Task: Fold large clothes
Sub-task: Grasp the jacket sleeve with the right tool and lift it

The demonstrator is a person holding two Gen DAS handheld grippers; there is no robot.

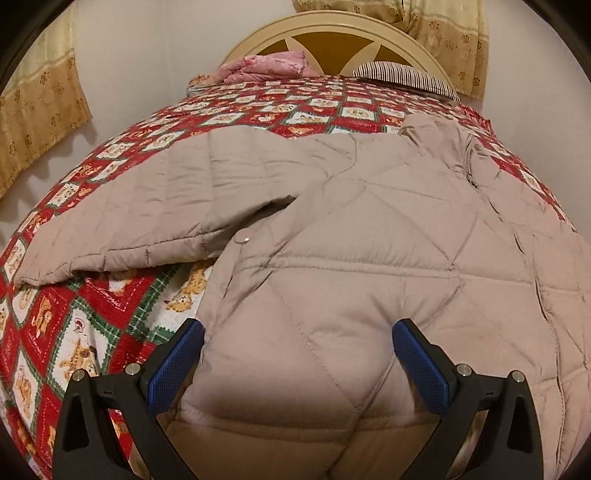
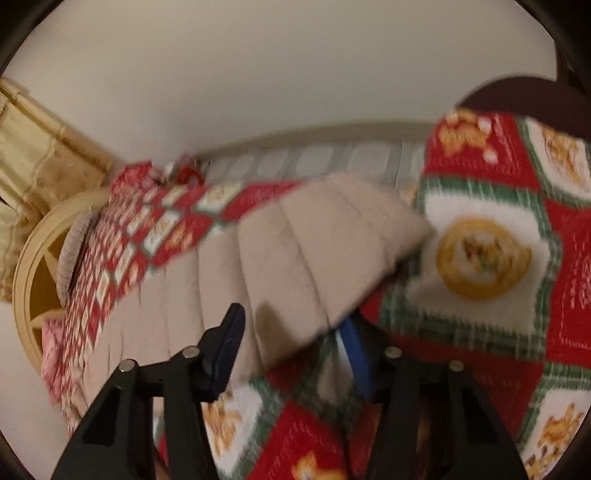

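Observation:
A large beige quilted jacket lies spread on the bed, one sleeve stretched to the left. My left gripper is open, its blue-padded fingers straddling the jacket's near hem without closing on it. In the blurred right wrist view, my right gripper is open around the end of the jacket's other sleeve, which reaches between the fingers. Whether the pads touch the fabric there cannot be told.
A red, green and white patchwork bedspread covers the bed. A cream headboard, a pink folded blanket and a striped pillow sit at the far end. Gold curtains hang on the wall.

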